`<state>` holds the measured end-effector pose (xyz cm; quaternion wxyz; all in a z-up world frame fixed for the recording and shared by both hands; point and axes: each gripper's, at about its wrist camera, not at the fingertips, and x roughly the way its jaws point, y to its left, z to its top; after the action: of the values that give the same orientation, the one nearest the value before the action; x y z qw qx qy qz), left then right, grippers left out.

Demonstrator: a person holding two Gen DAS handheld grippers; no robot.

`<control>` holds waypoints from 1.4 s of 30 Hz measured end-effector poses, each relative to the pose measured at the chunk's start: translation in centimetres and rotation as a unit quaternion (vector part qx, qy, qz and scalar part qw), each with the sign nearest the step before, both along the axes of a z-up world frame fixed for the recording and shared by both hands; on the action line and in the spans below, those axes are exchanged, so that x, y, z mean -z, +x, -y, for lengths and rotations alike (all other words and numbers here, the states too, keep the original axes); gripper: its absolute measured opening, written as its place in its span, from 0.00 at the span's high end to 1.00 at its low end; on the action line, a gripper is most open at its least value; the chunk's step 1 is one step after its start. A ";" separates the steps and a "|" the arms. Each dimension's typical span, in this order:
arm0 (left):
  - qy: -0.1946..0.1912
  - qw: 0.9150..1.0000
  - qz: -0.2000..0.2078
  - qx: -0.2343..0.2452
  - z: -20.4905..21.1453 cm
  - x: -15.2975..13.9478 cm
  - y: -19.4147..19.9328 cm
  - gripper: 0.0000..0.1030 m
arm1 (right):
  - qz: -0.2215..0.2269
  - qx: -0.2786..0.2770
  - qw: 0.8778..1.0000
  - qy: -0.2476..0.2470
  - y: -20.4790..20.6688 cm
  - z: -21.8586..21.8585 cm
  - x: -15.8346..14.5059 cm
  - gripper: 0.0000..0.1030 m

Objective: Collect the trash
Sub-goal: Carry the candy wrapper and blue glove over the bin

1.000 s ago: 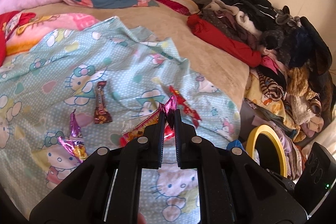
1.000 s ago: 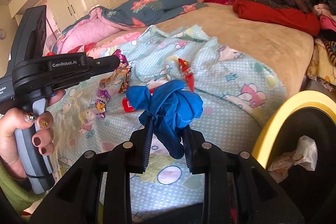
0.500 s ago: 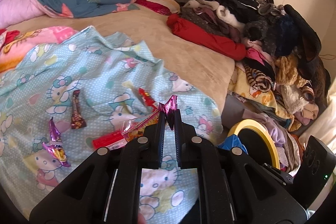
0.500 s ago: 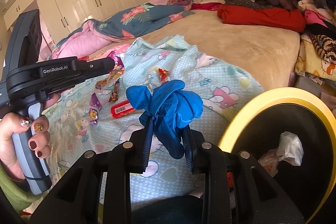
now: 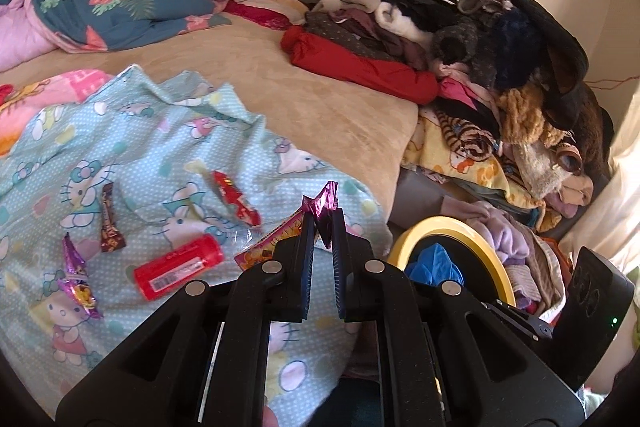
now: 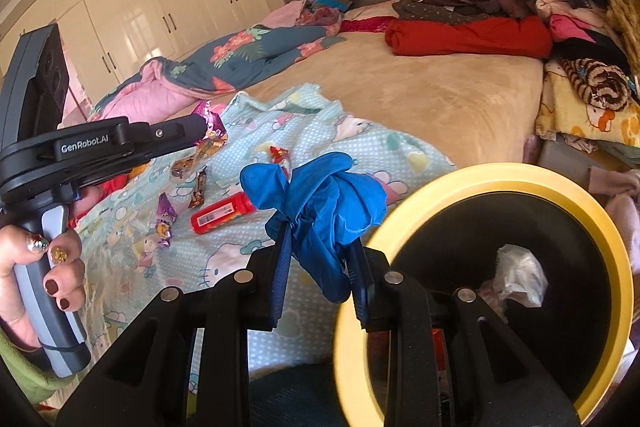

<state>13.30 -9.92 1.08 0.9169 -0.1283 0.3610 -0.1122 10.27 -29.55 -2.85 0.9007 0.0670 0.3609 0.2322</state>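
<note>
My left gripper (image 5: 322,217) is shut on a shiny purple wrapper (image 5: 322,203) and holds it above the bed's near edge; this wrapper also shows in the right wrist view (image 6: 210,117). My right gripper (image 6: 318,239) is shut on a crumpled blue glove (image 6: 320,195), just left of the yellow-rimmed black bin (image 6: 592,215). In the left wrist view the glove (image 5: 434,265) sits over the bin rim (image 5: 460,229). On the light blue cartoon sheet (image 5: 132,131) lie a red tube (image 5: 178,267), a red wrapper (image 5: 234,199), a brown wrapper (image 5: 109,223), a purple wrapper (image 5: 76,281) and an orange packet (image 5: 266,247).
A tall pile of clothes (image 5: 480,47) covers the bed's right side, with a red garment (image 5: 360,67) at its foot. A floral quilt (image 5: 120,7) lies at the back. White crumpled trash (image 6: 516,275) sits in the bin. White wardrobes (image 6: 140,11) stand behind.
Both grippers have moved right toward the bin with their loads. The bin fills more of the right wrist view, and the red tube has come into full view.
</note>
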 end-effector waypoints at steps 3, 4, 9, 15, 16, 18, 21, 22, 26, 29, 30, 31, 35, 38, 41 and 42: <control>0.002 1.000 0.002 0.010 0.9 -0.2 -0.2 0.95 | 0.002 0.009 1.000 0.004 -0.2 0.9 -0.1 0.75; 0.003 1.000 0.003 0.013 1.3 -0.3 -0.2 0.95 | 0.003 0.013 1.000 0.005 -0.2 1.3 -0.2 0.75; 0.006 1.000 0.007 0.027 2.6 -0.6 -0.5 0.95 | 0.005 0.029 1.000 0.011 -0.5 2.8 -0.4 0.75; 0.009 0.999 0.009 0.042 4.1 -0.8 -0.7 0.95 | 0.007 0.049 0.999 0.017 -0.6 4.5 -0.5 0.75; 0.008 0.999 0.009 0.044 4.4 -0.8 -0.8 0.95 | 0.007 0.052 0.998 0.018 -0.6 4.8 -0.5 0.75; 0.008 0.999 0.009 0.049 4.8 -0.9 -0.9 0.95 | 0.008 0.058 0.998 0.019 -0.7 5.3 -0.5 0.75; 0.010 0.998 0.008 0.059 5.6 -0.9 -1.1 0.95 | 0.008 0.069 0.997 0.023 -0.8 6.3 -0.6 0.75; 0.010 0.998 0.008 0.062 5.7 -0.9 -1.1 0.95 | 0.008 0.074 0.997 0.023 -0.8 6.6 -0.6 0.75; 0.011 0.997 0.008 0.073 6.6 -0.9 -1.3 0.95 | 0.009 0.091 0.995 0.028 -0.8 8.0 -0.7 0.75; 0.012 0.996 0.009 0.083 7.2 -0.9 -1.5 0.95 | 0.008 0.103 0.994 0.031 -0.8 8.9 -0.7 0.75; 0.013 0.996 0.009 0.088 7.4 -0.9 -1.6 0.95 | 0.008 0.106 0.994 0.031 -0.8 9.1 -0.7 0.75; 0.013 0.996 0.009 0.091 7.6 -0.9 -1.6 0.95 | 0.008 0.109 0.994 0.032 -0.8 9.4 -0.7 0.75; 0.014 0.995 0.010 0.103 8.3 -0.8 -1.8 0.95 | 0.006 0.120 0.992 0.033 -0.7 10.2 -0.6 0.75; 0.014 0.993 0.010 0.114 9.0 -0.8 -2.0 0.95 | 0.004 0.128 0.991 0.033 -0.7 10.8 -0.5 0.75; 0.015 0.992 0.010 0.126 9.5 -0.8 -2.1 0.95 | 0.003 0.136 0.990 0.035 -0.7 11.4 -0.5 0.75; 0.015 0.991 0.010 0.131 9.8 -0.7 -2.2 0.95 | 0.003 0.139 0.990 0.035 -0.6 11.6 -0.5 0.75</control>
<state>11.09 -19.74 1.78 0.8996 -0.0646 0.3674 -0.2272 9.63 -41.12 -2.39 0.9224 0.1469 0.3373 0.1177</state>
